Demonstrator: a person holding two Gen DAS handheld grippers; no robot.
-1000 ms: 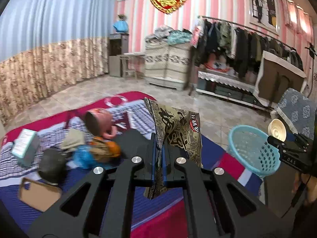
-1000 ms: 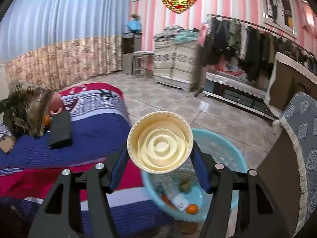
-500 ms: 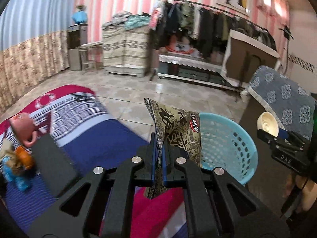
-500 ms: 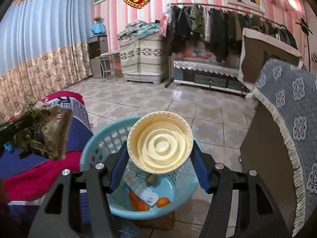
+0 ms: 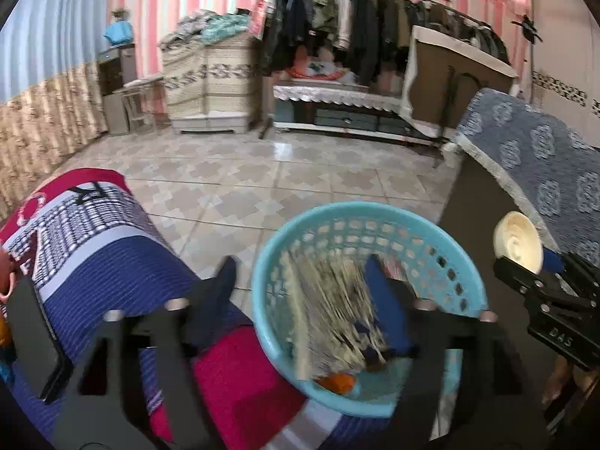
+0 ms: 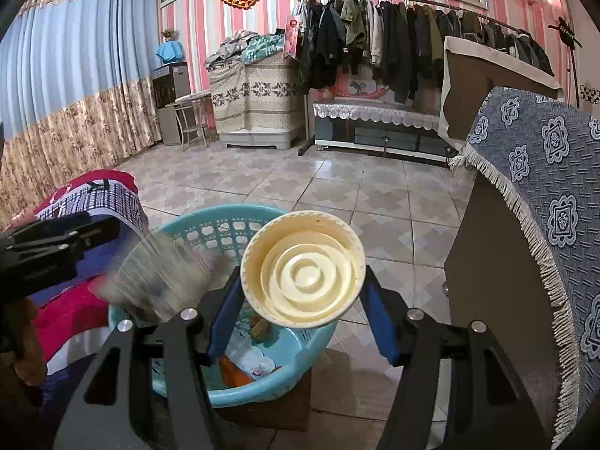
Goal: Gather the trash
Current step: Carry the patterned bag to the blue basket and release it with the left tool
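My left gripper (image 5: 300, 281) hangs over the light-blue plastic basket (image 5: 375, 210), and its jaws are opening. A dark patterned snack bag (image 5: 330, 311) drops free between them into the basket, blurred and touched by neither pad. My right gripper (image 6: 302, 288) is shut on a cream paper cup (image 6: 303, 269), held sideways above the near rim of the basket (image 6: 210, 217) with its mouth facing the camera. The right wrist view also shows the falling bag (image 6: 165, 277) below the left gripper (image 6: 56, 247). In the left wrist view the cup (image 5: 517, 242) appears at the right.
The basket stands on a low wooden stool (image 6: 270, 408) and holds orange peel (image 6: 234, 373) and wrappers. A bed with a striped blue and red blanket (image 5: 105, 247) lies to the left. A cabinet under a blue patterned cloth (image 6: 543, 225) stands close on the right. Tiled floor lies beyond.
The left gripper swung right from the bed to over the basket, opened and let go of the snack bag, which is falling. The right gripper moved over the basket with the cup.
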